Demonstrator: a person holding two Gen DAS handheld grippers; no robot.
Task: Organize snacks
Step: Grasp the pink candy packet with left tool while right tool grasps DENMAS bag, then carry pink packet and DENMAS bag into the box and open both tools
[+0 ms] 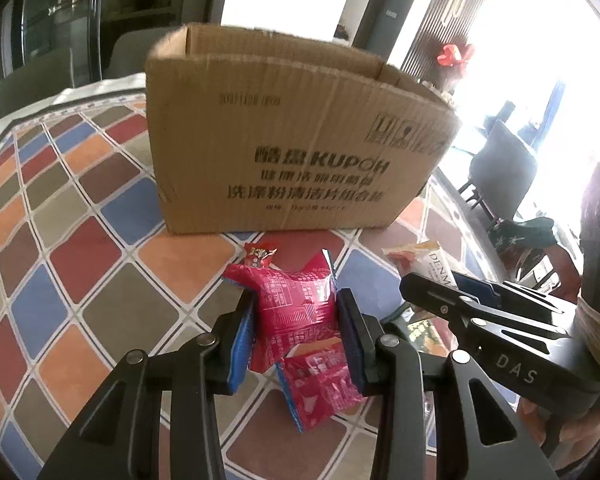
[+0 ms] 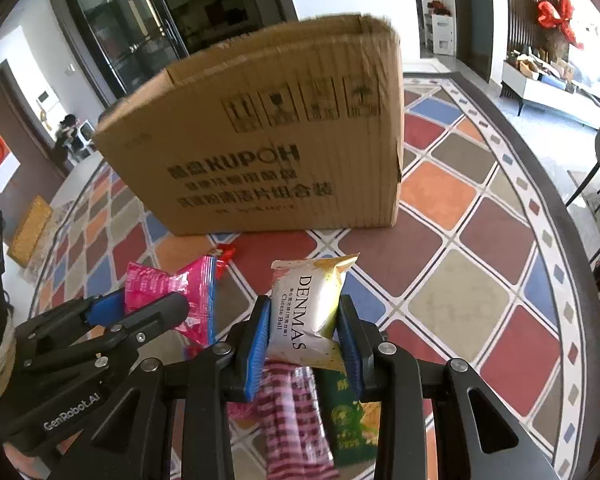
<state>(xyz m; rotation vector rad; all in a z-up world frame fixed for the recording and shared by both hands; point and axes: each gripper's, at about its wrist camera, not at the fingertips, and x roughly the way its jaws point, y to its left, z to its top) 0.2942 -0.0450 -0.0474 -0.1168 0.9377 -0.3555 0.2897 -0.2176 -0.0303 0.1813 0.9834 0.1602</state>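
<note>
Both tools were clamped on snack packets, likely so that two could go to the cardboard box (image 1: 292,136) in one trip. The left tool (image 1: 296,332) held a pink packet (image 1: 296,308) squeezed between its blue pads, the foil crumpled and puffed above the grip, printed with small white text. A second pink packet (image 1: 320,392) lay just below it on the counter (image 1: 80,256), and a small red candy (image 1: 260,256) sat at about 11 o'clock from the tool, near the box's foot. The right tool (image 2: 304,332) gripped a white and yellow packet (image 2: 308,304) marked DENMAS Cheese Ball, held upright by its waist. Beneath it lay a striped pink packet (image 2: 288,412) and a green one (image 2: 352,412). The box stood open-topped at 12 o'clock from both tools, close enough to judge it the destination.
</note>
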